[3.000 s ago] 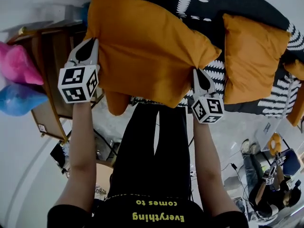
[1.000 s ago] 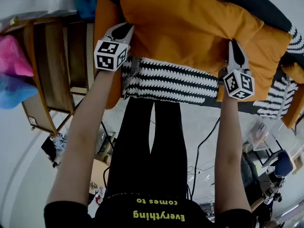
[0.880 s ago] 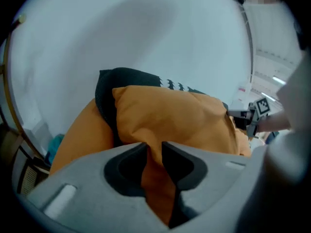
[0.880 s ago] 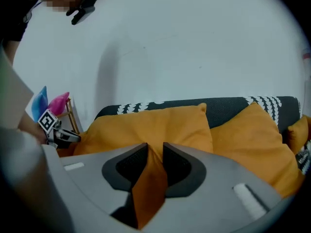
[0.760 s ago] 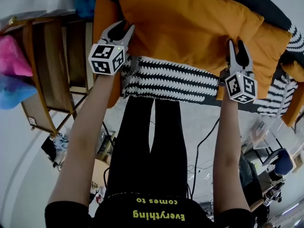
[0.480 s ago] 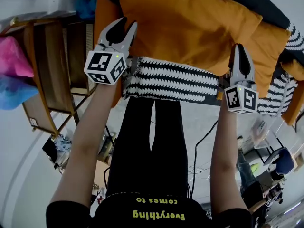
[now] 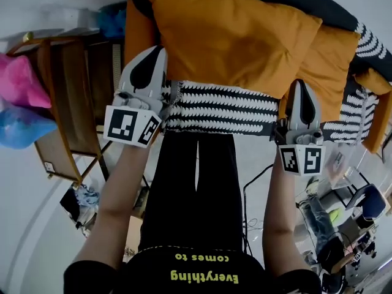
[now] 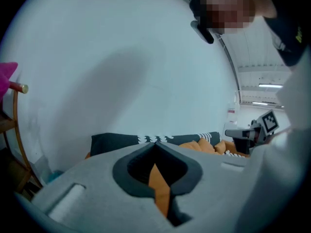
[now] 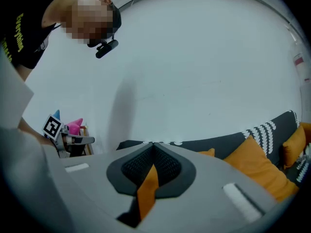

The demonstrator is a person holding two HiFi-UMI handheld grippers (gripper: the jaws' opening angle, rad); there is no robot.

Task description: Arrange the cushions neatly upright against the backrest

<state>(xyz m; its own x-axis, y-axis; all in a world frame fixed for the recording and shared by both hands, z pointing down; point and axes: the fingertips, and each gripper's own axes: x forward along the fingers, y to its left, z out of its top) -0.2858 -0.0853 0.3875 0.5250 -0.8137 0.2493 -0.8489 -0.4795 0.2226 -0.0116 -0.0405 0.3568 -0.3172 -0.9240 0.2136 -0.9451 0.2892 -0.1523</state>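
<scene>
Left gripper (image 7: 153,50): the jaws have just been closed and are now pressed together with nothing pinched. Only a sliver of orange is seen through the slot behind the tips. Right gripper (image 7: 301,84): same, jaws just closed, tips together, empty, orange sliver seen through its slot.

Both tools are held over the front edge of the sofa seat (image 7: 220,106). Its black-and-white leaf-pattern cover runs between them and just below them.

Just ahead of the tips, between the two tools, the large orange cushion (image 7: 239,41) is set on the seat. Its far edge is against the dark backrest (image 9: 214,143). The left tip is seen just beside its left corner; contact cannot be told. The right tip is near its lower right corner.

Right of the right gripper, a second orange cushion (image 7: 335,60) is partly tucked behind the large one. A third orange cushion (image 7: 375,109) is seen further right.

Left of the left gripper stands a wooden rack (image 7: 73,103), with a pink soft item (image 7: 18,81) and a blue soft item (image 7: 21,127) beyond it.

Past the backrest, a white wall (image 8: 121,57) is seen.
</scene>
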